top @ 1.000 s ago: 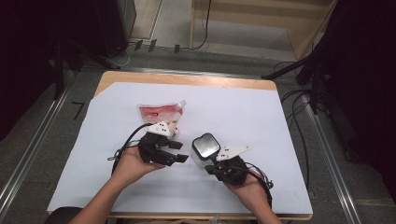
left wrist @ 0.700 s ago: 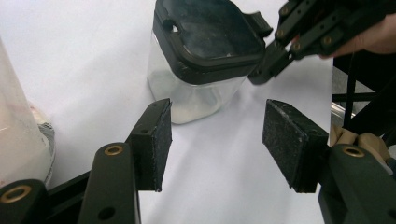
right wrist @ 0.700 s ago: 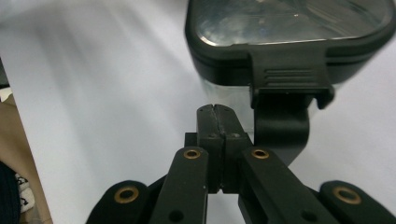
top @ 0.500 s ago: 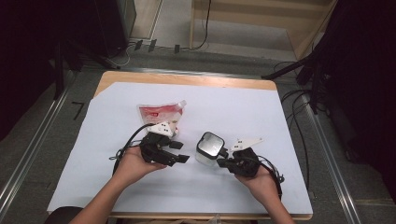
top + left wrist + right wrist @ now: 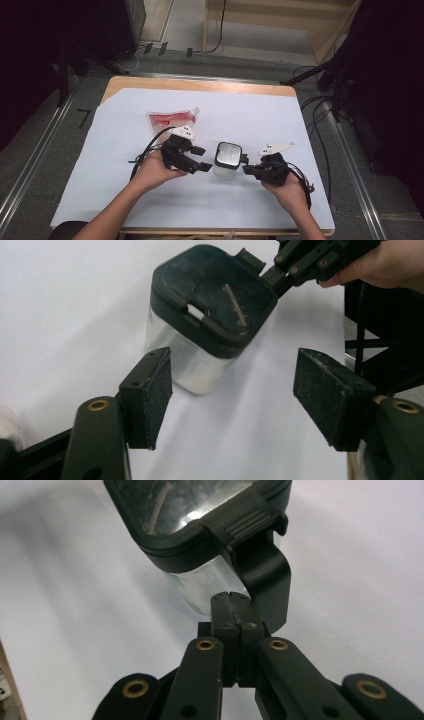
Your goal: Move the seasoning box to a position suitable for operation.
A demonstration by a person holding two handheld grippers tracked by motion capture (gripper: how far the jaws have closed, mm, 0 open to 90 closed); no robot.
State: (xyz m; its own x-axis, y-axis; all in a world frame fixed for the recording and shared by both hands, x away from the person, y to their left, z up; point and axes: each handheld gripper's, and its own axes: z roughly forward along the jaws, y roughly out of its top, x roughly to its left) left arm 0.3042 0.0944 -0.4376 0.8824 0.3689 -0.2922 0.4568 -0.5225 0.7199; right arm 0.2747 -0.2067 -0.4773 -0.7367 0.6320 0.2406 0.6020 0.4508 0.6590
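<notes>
Steadying the jar point(image 5: 227, 159) at centre frame, the shut right gripper point(image 5: 248, 169) is being pressed against its latch point(image 5: 260, 567), gripping nothing, while the left gripper point(image 5: 201, 159), jaws just opening and empty, is being readied to grasp it.

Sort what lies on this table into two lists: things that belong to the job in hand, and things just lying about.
In use:
- clear container with black lid
- right gripper, shut at the container's black latch
- left gripper, jaws open, facing the container

Lying about:
- red-and-white pouch
- white table cover
</notes>
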